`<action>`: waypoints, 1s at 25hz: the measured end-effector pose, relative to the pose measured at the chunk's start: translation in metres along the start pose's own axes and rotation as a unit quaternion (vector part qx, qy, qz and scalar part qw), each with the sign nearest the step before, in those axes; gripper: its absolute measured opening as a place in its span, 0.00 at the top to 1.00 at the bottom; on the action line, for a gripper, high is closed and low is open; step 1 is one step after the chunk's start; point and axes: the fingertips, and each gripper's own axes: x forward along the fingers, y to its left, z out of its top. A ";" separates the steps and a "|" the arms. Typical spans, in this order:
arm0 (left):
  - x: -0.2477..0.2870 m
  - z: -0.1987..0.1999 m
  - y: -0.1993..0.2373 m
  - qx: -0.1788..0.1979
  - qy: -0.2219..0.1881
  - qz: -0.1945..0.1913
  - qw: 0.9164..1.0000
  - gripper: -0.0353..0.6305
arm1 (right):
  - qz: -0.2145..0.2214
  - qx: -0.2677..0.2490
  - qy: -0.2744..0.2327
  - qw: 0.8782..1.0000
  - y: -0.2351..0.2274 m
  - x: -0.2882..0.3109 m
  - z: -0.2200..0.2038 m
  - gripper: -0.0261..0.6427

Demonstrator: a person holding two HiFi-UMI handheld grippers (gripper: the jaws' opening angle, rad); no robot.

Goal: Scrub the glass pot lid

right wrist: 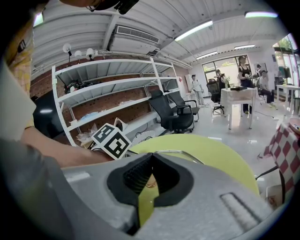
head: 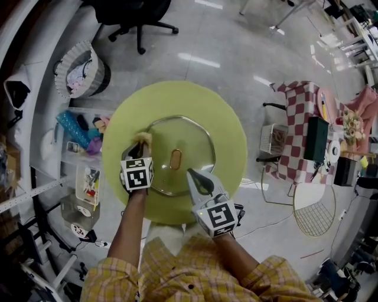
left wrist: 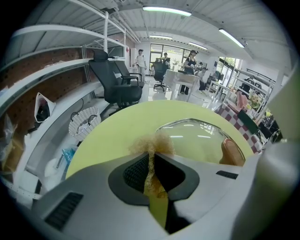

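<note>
- Glass lid lies flat in the middle of a round yellow-green bench, w/ its oval brown knob on top at centre.
- Left tool: jaws pressed together, pinching a tan mesh scrub pad. The fluffy end sticks out past the tips.
- The pad sits at the lid's left edge, on or right at the metal rim. Can't tell if it bears on the glass.
- Right tool: jaws pressed together at the tips, nothing seen betw. them. The gap behind the tips shows only bench and a bit of lid rim.
- Right tool's tip is over the near-right part of the lid, just beside the knob. Contact w/ the glass isn't clear.
- The two tools are on opp. sides of the knob, left one farther out.
- Around the bench: black office chair at the far side, lined basket far left, small table w/ red-white checked cloth to the right.
</note>
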 end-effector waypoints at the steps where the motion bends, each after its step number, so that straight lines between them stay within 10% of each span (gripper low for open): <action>1: 0.001 -0.001 -0.002 0.003 0.000 -0.004 1.000 0.89 | -0.001 0.001 0.000 1.000 -0.001 0.000 0.000 0.97; 25: -0.031 -0.039 -0.065 0.025 0.004 -0.054 0.998 0.89 | 0.003 -0.002 -0.007 1.000 0.007 -0.011 0.000 0.97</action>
